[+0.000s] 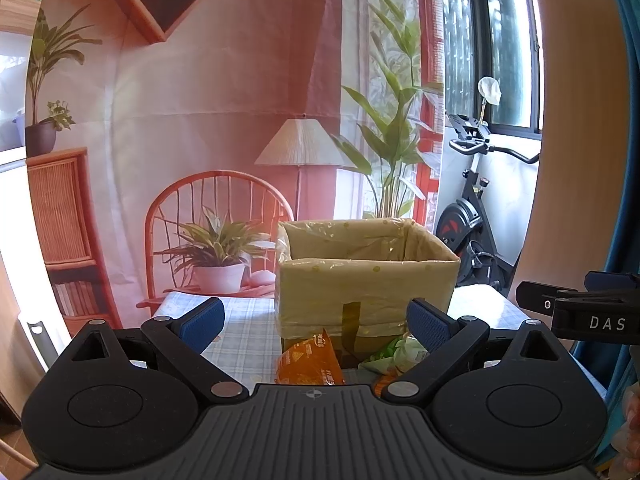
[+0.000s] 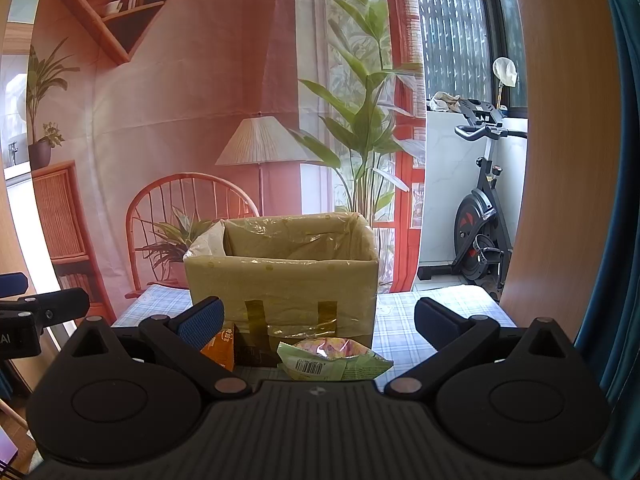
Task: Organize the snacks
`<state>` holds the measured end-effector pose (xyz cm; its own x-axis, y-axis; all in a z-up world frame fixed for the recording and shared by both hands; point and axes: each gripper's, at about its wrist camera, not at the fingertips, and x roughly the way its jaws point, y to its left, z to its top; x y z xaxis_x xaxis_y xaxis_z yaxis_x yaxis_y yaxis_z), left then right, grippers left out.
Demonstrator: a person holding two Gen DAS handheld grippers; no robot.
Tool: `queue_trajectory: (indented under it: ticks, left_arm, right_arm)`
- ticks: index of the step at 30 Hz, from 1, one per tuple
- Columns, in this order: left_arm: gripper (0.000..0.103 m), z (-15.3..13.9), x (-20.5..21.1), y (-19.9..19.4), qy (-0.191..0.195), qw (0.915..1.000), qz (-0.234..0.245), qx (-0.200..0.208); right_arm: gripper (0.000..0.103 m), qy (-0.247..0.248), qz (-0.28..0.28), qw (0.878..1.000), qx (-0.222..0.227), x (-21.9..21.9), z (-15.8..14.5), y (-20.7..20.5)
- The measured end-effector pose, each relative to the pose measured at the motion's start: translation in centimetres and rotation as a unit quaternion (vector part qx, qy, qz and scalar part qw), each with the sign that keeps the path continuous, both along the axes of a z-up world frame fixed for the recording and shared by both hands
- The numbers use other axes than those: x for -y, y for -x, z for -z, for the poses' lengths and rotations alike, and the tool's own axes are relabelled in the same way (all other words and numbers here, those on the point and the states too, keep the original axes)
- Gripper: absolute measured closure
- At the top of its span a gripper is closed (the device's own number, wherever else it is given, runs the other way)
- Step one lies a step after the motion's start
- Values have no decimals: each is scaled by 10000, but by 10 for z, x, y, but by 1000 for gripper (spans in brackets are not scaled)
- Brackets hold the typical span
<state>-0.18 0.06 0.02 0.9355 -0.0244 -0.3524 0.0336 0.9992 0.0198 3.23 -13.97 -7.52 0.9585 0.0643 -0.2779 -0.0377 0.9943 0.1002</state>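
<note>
Both claws are hovering low over the near edge of the counter (image 1: 248,320), side by side. Left claw (image 1: 316,316) is sitting wide open, blue pads spread far apart, gripping nothing. Between its fingers, going left to right: an orange snack packet (image 1: 310,362) is lying on the checked cloth, then a green snack packet (image 1: 394,354) just beside it, partly hidden behind the right finger. Both packets are sitting right at the foot of the box (image 1: 366,276), which is standing upright mid-counter, open-topped, lined with clear plastic film and taped on the front with two dark strips. Nothing can be seen inside it from this angle.

Right claw (image 2: 320,316) is also gaping fully, nothing held. In its view the orange packet is peeking out behind the left finger, and the green packet is lying centred between the fingers, barcode label facing the camera, close to the box front but I cannot tell if it is touching.

Each claw is showing at the edge of the other's view. Printed room backdrop (image 1: 200,100) is hanging behind the counter; exercise bike (image 2: 480,220) is standing far right by the window.
</note>
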Motion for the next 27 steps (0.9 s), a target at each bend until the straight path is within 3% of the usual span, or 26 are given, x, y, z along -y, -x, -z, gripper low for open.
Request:
queue_trajectory:
  ticks: [27]
  left_arm:
    - [4, 3, 2, 0, 46, 10000, 12, -58]
  right_arm:
    - [0, 13, 3, 10000, -5, 2, 1, -3]
